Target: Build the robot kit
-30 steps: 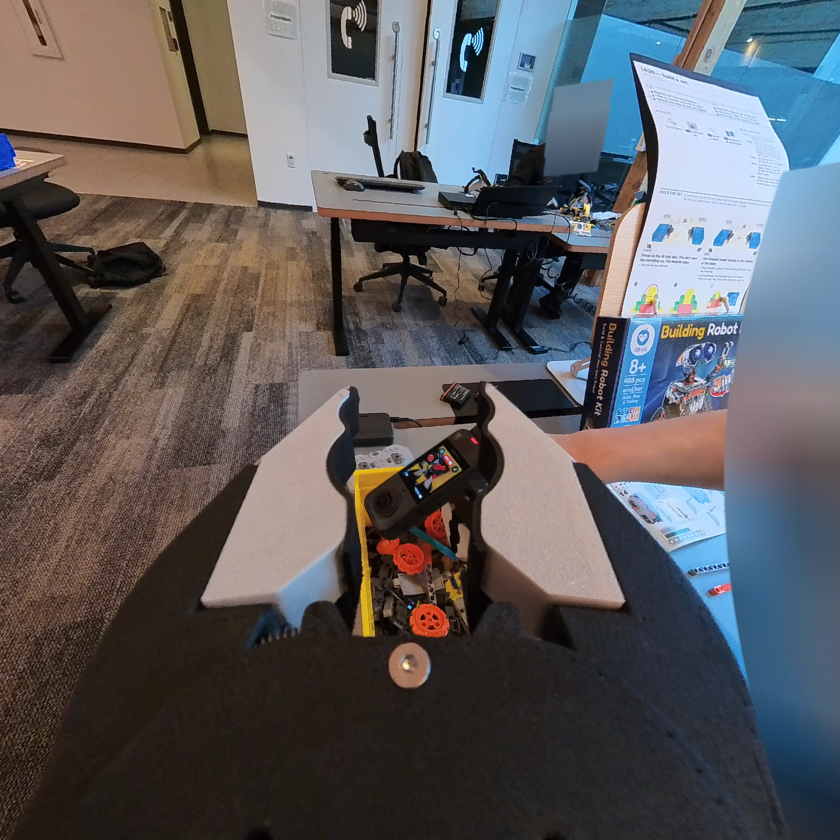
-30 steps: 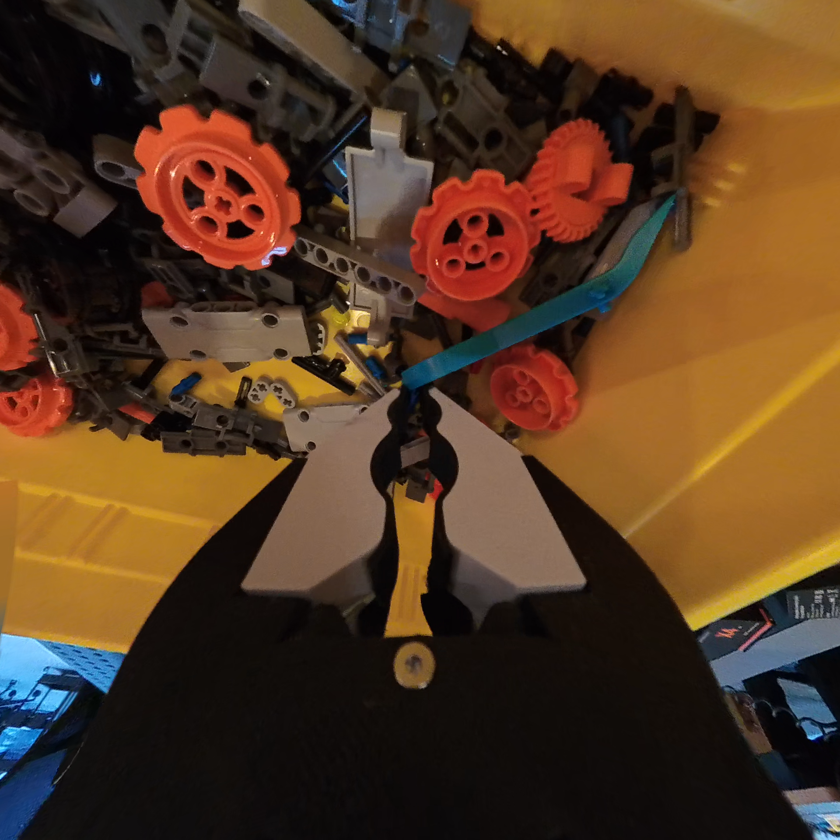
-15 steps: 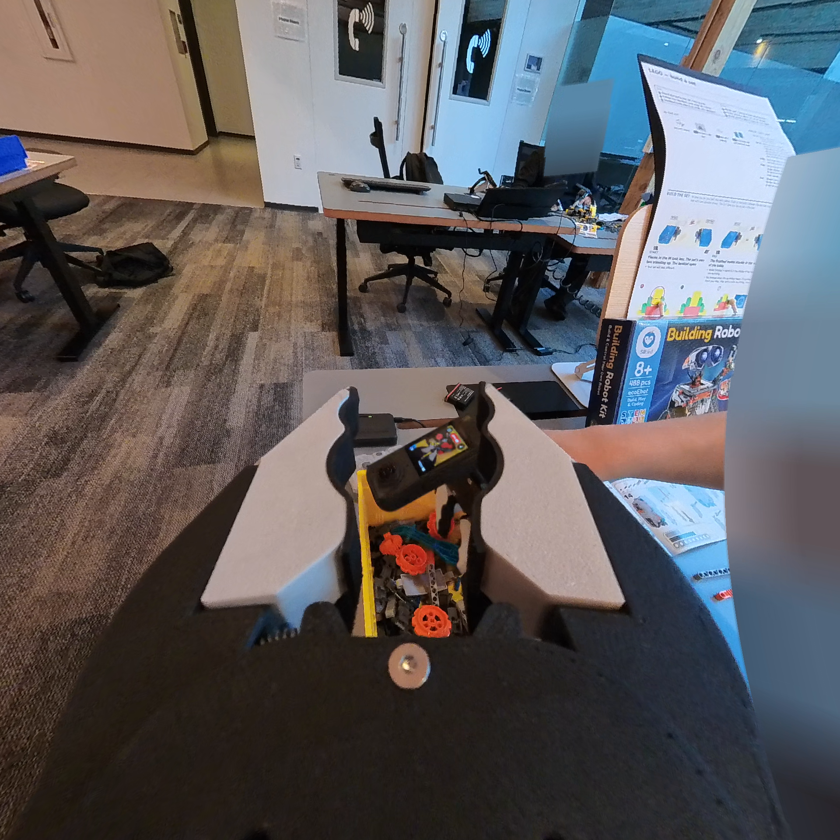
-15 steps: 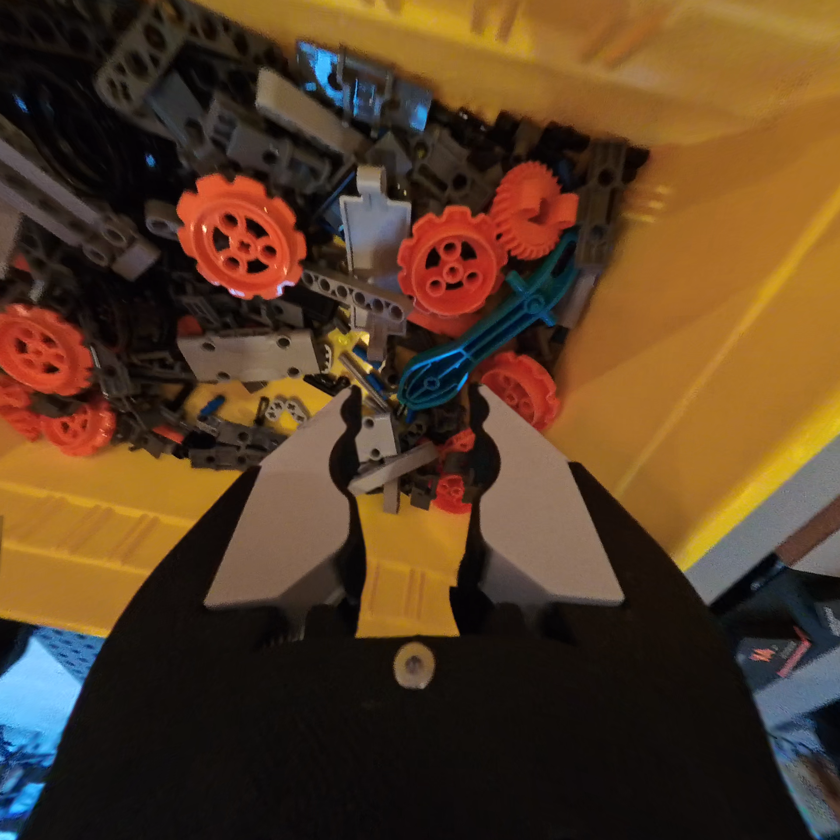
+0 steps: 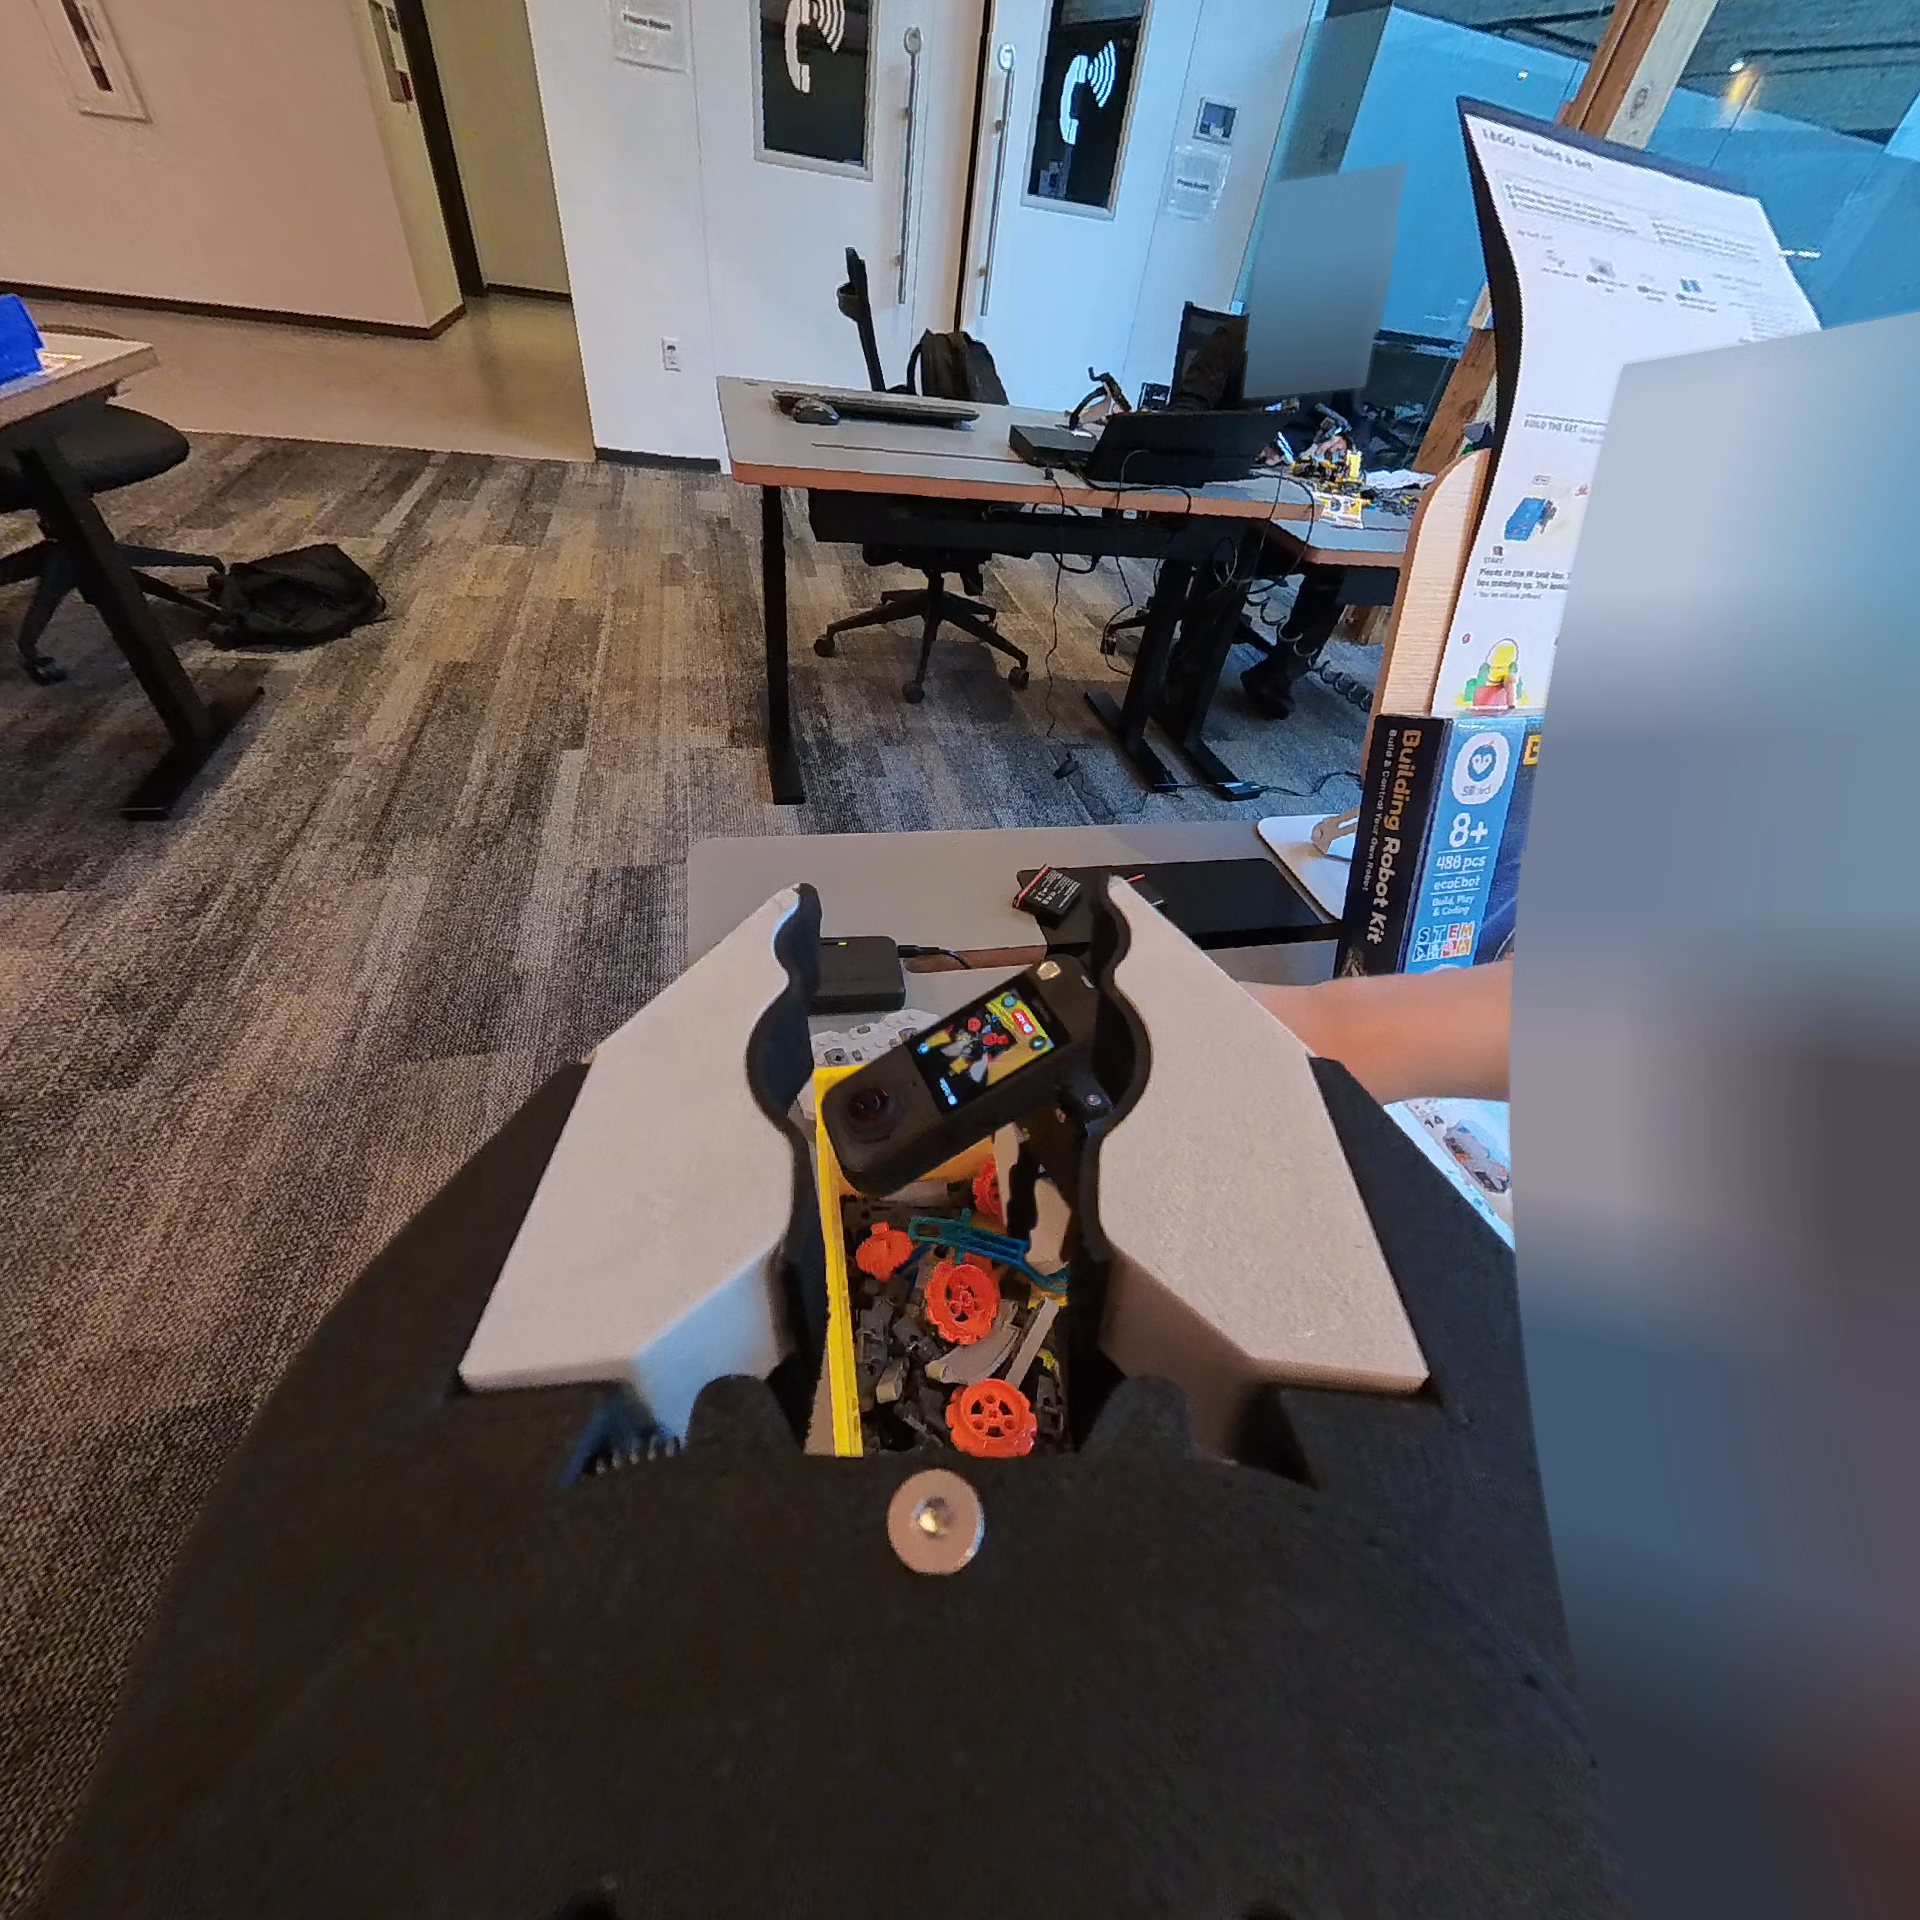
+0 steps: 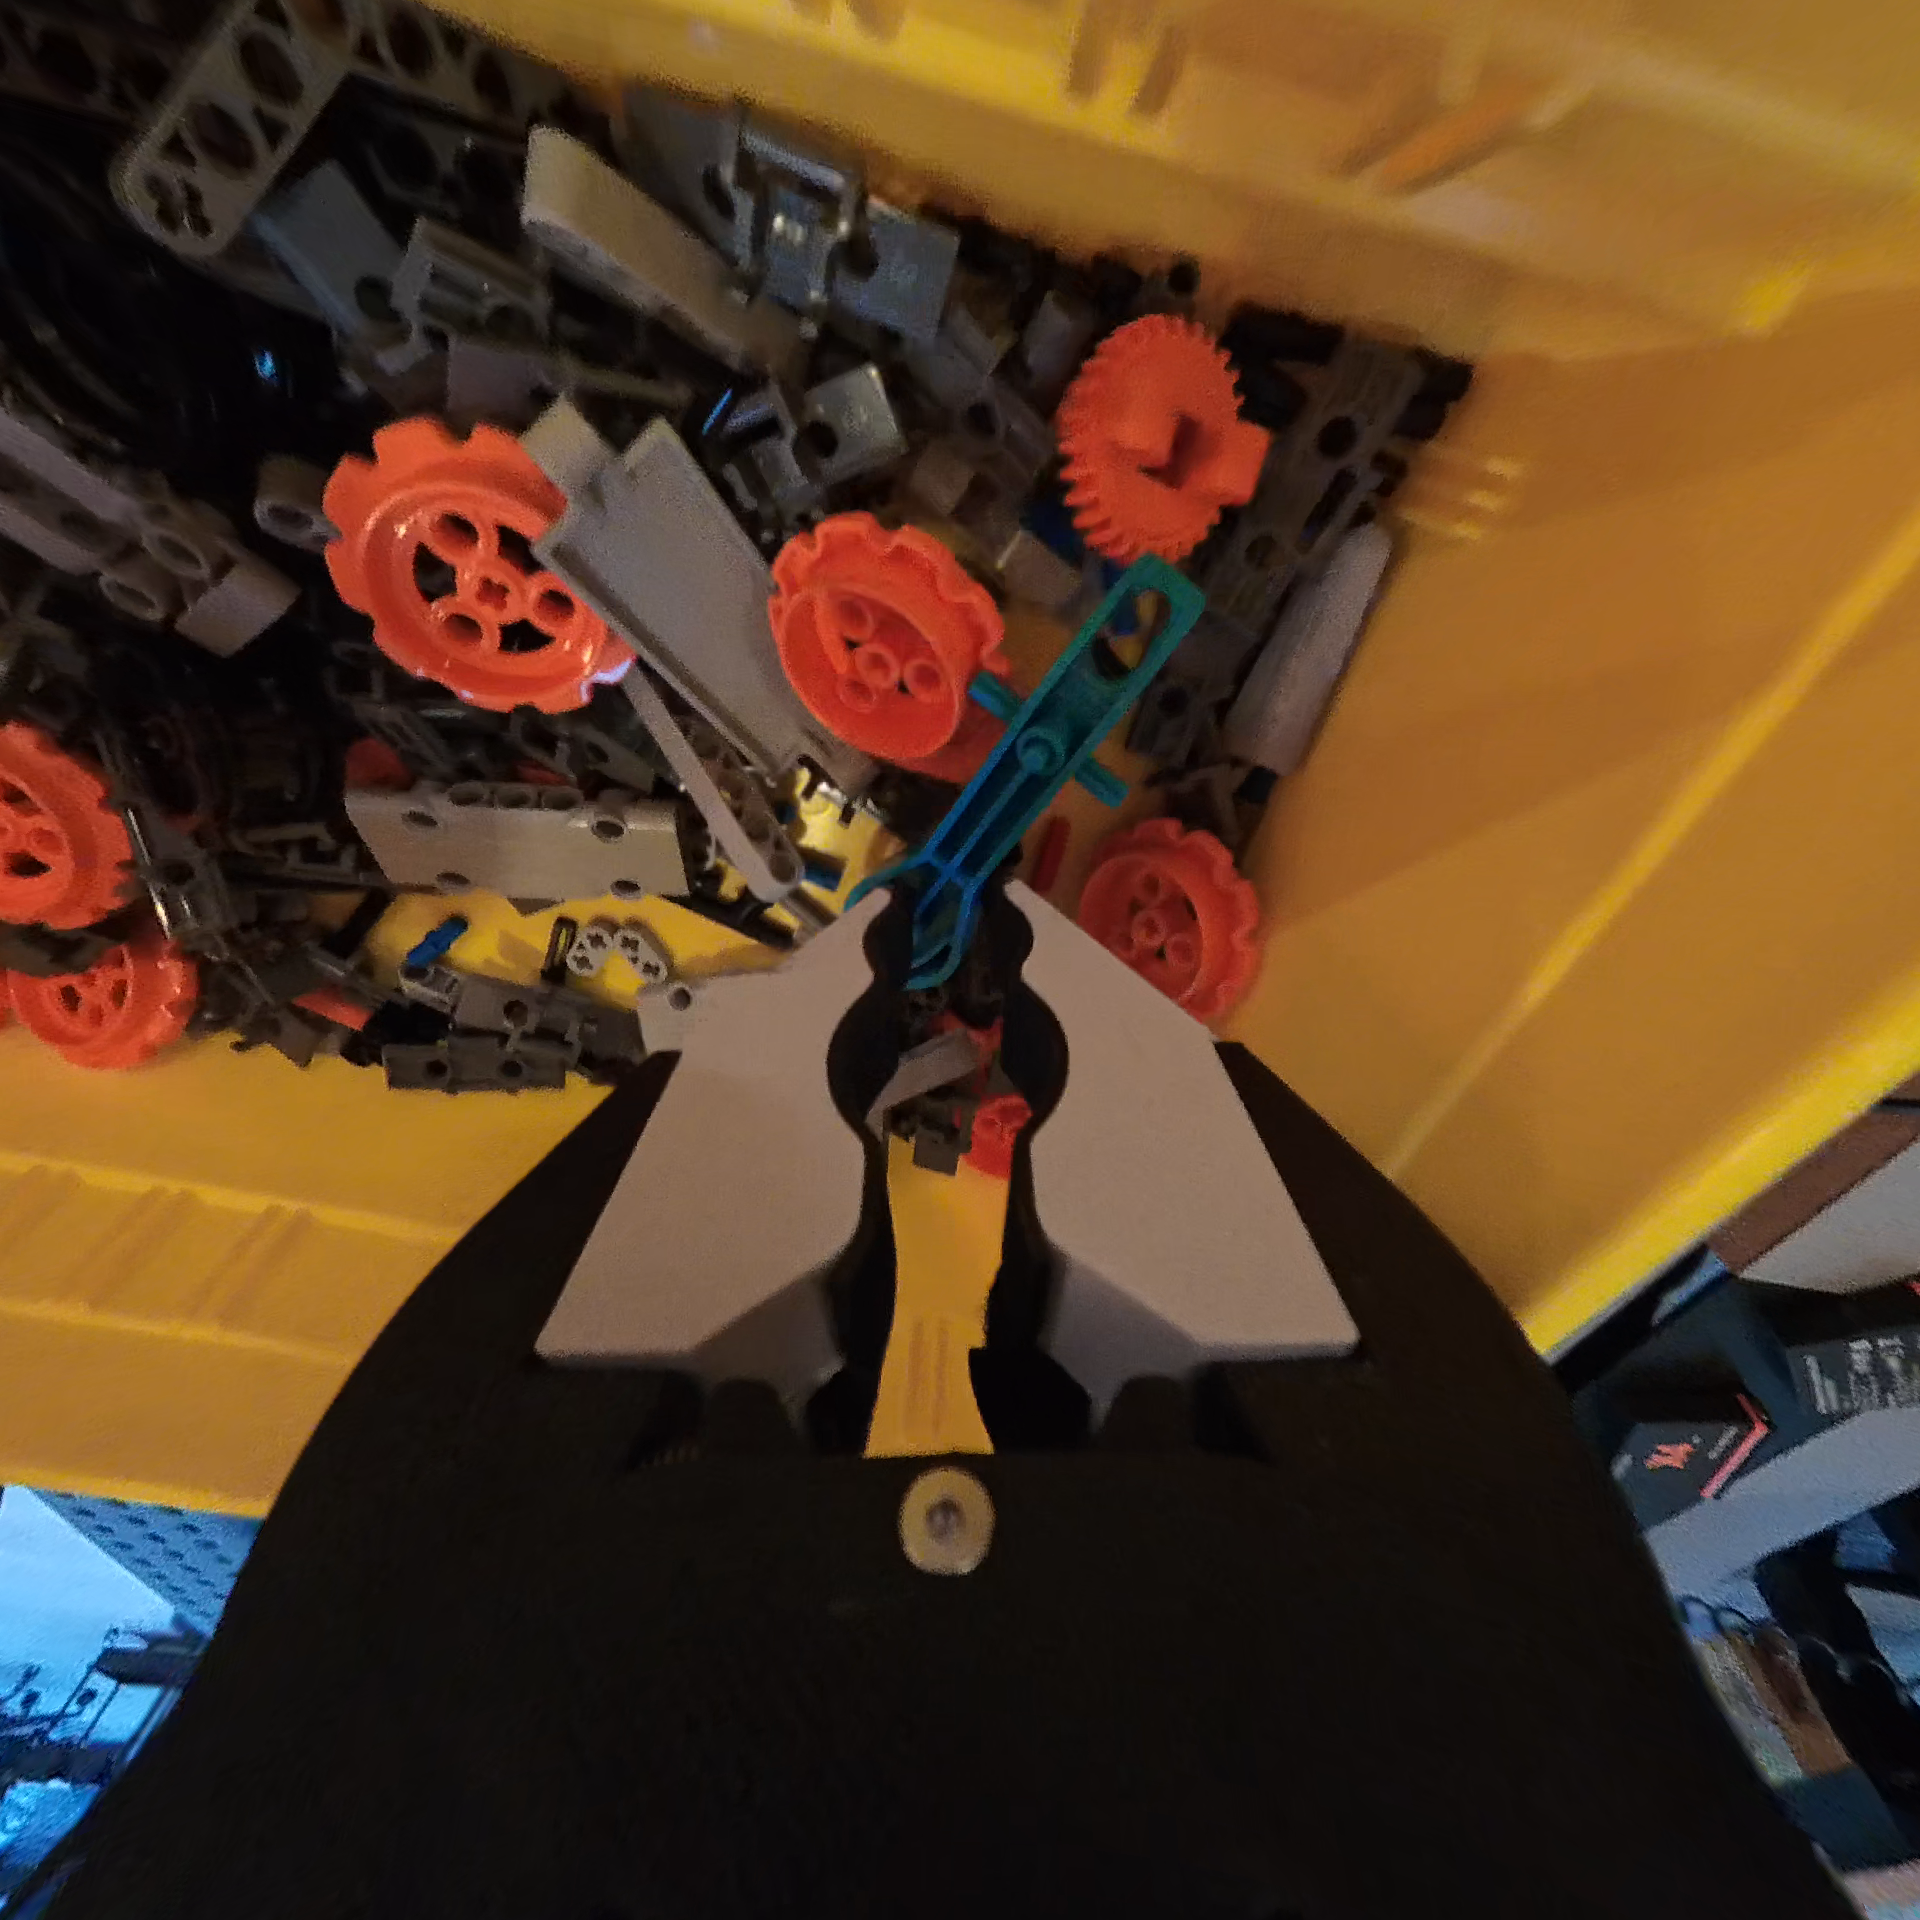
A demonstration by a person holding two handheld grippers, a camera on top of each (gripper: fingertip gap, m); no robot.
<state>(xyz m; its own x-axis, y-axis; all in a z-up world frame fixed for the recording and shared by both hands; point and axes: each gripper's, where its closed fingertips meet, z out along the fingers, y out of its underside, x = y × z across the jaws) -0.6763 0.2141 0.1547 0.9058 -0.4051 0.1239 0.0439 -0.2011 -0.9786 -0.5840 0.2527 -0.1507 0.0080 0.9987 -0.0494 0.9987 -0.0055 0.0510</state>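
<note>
Right wrist view shows your right gripper, spread half a second ago, now pinching the teal piece over the yellow bin, while your left gripper hangs spread.

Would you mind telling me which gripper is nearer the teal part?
Right. The right gripper is closed on the teal part inside the yellow bin; the left gripper is open above the bin.
</note>
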